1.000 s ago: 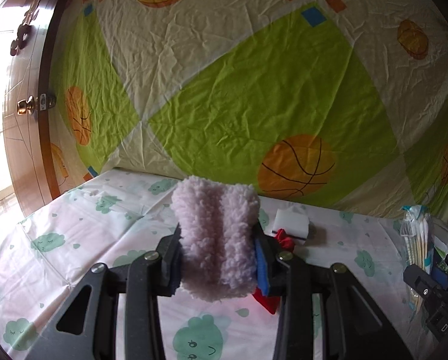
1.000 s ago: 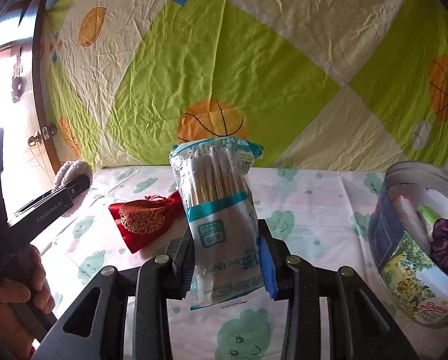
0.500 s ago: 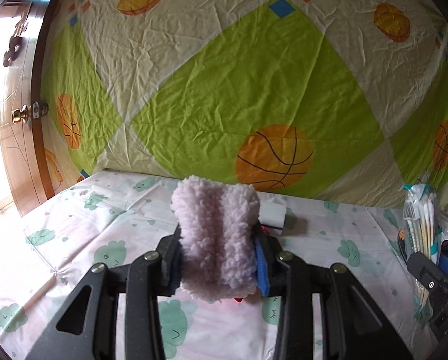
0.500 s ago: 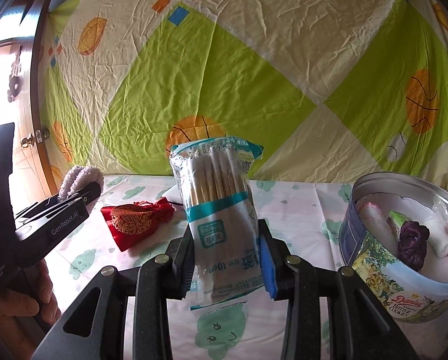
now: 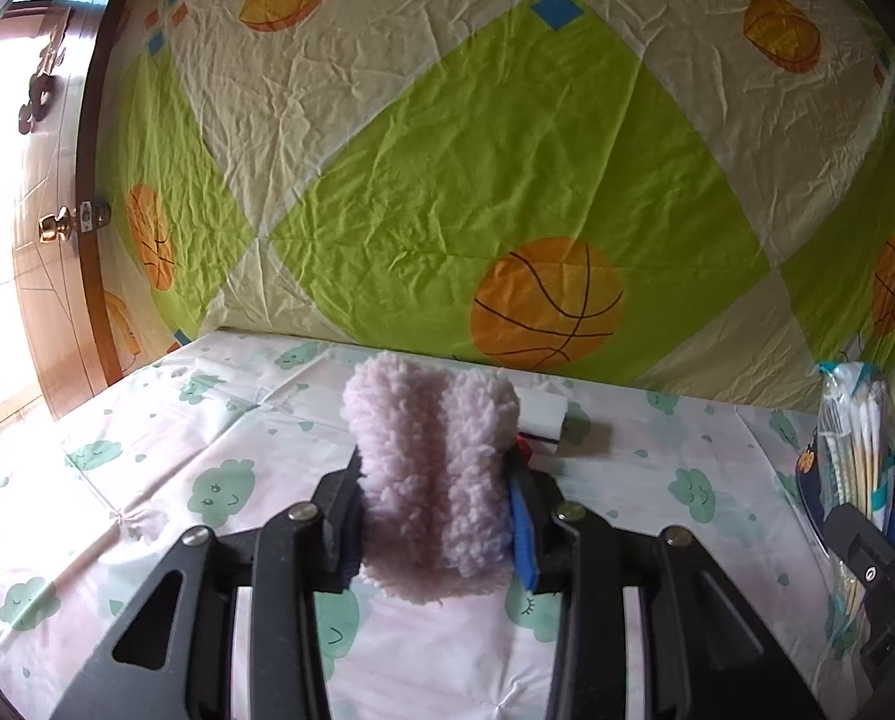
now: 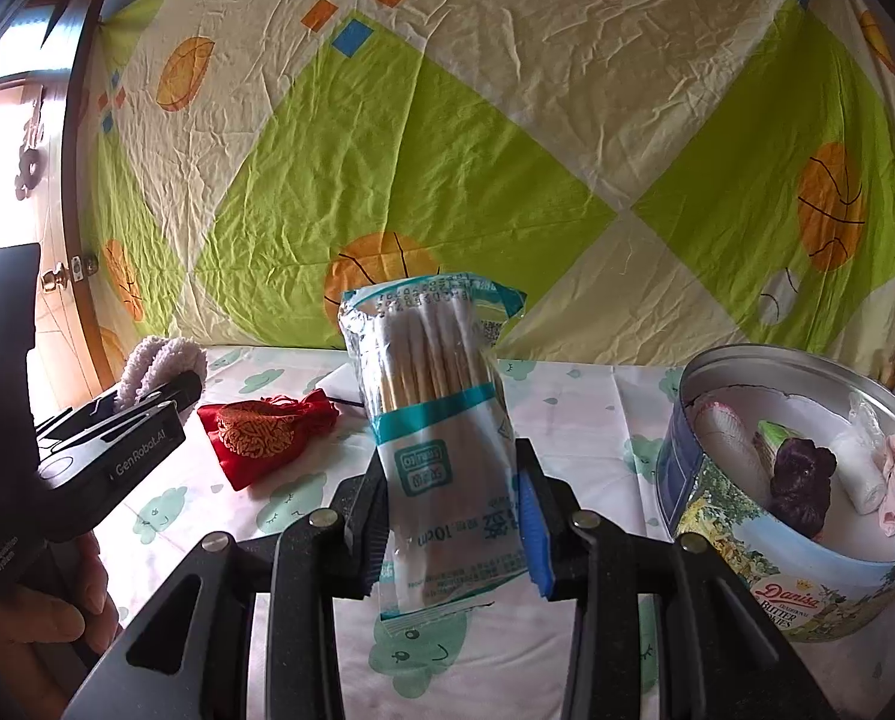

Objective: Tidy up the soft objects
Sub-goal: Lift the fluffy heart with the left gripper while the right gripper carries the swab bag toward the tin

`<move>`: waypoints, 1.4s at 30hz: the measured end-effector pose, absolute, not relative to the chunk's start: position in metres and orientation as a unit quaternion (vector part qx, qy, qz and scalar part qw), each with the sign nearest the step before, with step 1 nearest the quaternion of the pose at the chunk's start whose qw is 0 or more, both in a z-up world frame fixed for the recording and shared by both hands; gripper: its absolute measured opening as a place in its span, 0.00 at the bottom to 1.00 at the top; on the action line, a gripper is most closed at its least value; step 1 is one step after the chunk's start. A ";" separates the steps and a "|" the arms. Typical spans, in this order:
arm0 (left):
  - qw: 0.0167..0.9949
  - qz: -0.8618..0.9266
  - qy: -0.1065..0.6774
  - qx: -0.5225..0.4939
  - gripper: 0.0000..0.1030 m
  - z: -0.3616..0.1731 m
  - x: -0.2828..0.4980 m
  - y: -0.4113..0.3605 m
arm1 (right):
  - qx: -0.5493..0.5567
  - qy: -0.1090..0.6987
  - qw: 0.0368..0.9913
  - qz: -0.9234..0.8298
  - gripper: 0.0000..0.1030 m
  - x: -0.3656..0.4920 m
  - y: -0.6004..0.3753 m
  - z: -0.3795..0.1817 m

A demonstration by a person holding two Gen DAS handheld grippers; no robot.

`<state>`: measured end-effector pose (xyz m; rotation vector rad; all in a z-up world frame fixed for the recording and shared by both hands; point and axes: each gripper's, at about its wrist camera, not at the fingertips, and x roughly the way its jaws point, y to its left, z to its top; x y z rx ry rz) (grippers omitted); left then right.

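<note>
A: What is the left gripper (image 5: 435,516) doing?

B: It is clamped on a fluffy lilac pad (image 5: 432,474). The pads press into its lower half from both sides, so the jaws stand only as far apart as the squeezed fleece allows. The upper half rises clear above the fingertips, folded into two lobes.

A: And the right gripper (image 6: 453,516)?

B: Clenched on a bag of cotton swabs (image 6: 441,420), held upright. The jaws pinch the printed lower part; the swab heads stand above them, and the bag's bottom edge hangs just below.

A: What lies around each pair of jaws?

B: Beyond the left jaws, a white block (image 5: 542,420) rests on the cloud-print sheet (image 5: 147,468), partly hidden behind the fleece. A scrap of red shows at the right pad — too little to name from that view. From the right wrist, a red embroidered pouch (image 6: 267,432) lies on the sheet to the left of the jaws, and a round biscuit tin (image 6: 765,540) stands to their right, open.

A: What's in the tin?

B: A dark purple lump (image 6: 801,480), a white roll, something pink at the rim — hard to make out, and the tin's right side is cut off by the frame.

A: Anything else cut off?

B: A person's hand (image 6: 39,606) holding the left gripper's handle, at the lower left edge, only partly in view.
</note>
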<state>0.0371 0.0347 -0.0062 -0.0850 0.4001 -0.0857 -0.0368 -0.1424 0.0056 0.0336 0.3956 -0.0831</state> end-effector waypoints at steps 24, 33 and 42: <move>0.976 -0.046 0.209 -0.036 0.36 -0.006 0.021 0.008 | 0.006 0.183 0.981 -0.067 0.38 -0.064 -0.168 0.009; 0.974 -0.066 0.214 -0.030 0.36 -0.005 0.013 -0.016 | -0.003 0.174 0.982 -0.075 0.38 -0.072 -0.180 0.012; 0.971 -0.086 0.222 -0.033 0.36 -0.003 0.008 -0.039 | 0.001 0.166 0.982 -0.084 0.38 -0.079 -0.197 0.015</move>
